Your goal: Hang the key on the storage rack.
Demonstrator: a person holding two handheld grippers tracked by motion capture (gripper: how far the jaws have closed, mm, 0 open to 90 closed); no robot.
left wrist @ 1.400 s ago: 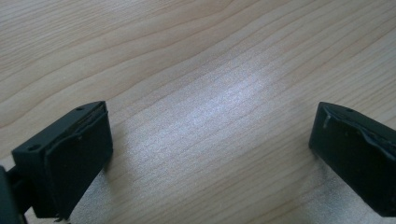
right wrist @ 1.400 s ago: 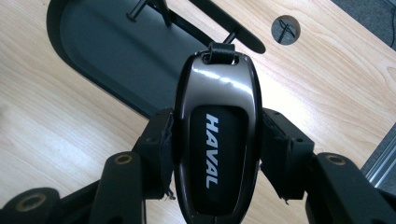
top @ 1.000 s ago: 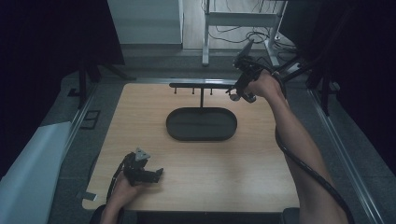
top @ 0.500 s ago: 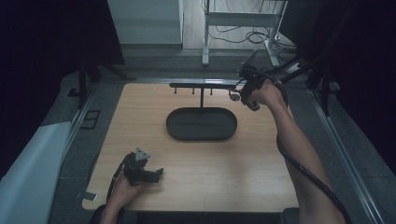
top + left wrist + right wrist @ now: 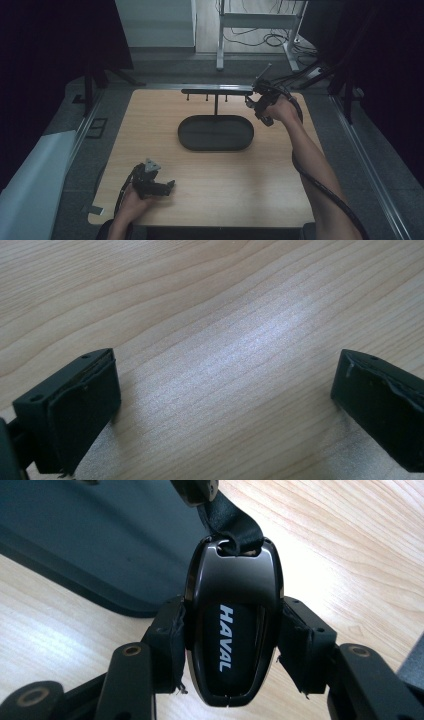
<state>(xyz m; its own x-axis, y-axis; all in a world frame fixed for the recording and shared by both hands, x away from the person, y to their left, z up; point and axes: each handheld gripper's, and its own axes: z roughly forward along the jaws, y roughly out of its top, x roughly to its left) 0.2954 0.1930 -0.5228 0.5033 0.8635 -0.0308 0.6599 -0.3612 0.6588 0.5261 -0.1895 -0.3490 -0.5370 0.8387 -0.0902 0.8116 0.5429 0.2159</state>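
1. Two grippers on a wooden table (image 5: 150,115). Left gripper (image 5: 169,186) sits near the front left corner, held low by the left hand (image 5: 131,202), grey three-cornered plate on top, cable looping back toward the front edge.
2. Left gripper view: jaws stand wide apart, nothing between them, bare wood grain underneath; pads (image 5: 82,415) look just above or on the surface, cannot tell which.
3. Middle of the table: a dark oval tray (image 5: 186,135), nothing visible inside. A thin post rises from its far side and carries a black crossbar (image 5: 215,90) with small pegs hanging under it, running along the far edge.
4. Right gripper (image 5: 250,101) is at the far right part of the table, held in the right hand (image 5: 280,110), at the right end of the crossbar and just off the tray's far right rim. Forearm reaches in from the front right corner.
5. Right gripper view: jaws clamped on a black glossy car key fob (image 5: 232,630), marked HAVAL in white, pads (image 5: 172,640) pressing both long sides. Fob points away from the camera, with a black strap (image 5: 232,522) through the loop at its far end. Tray's dark rim lies beyond it on the left, bare wood on the right.
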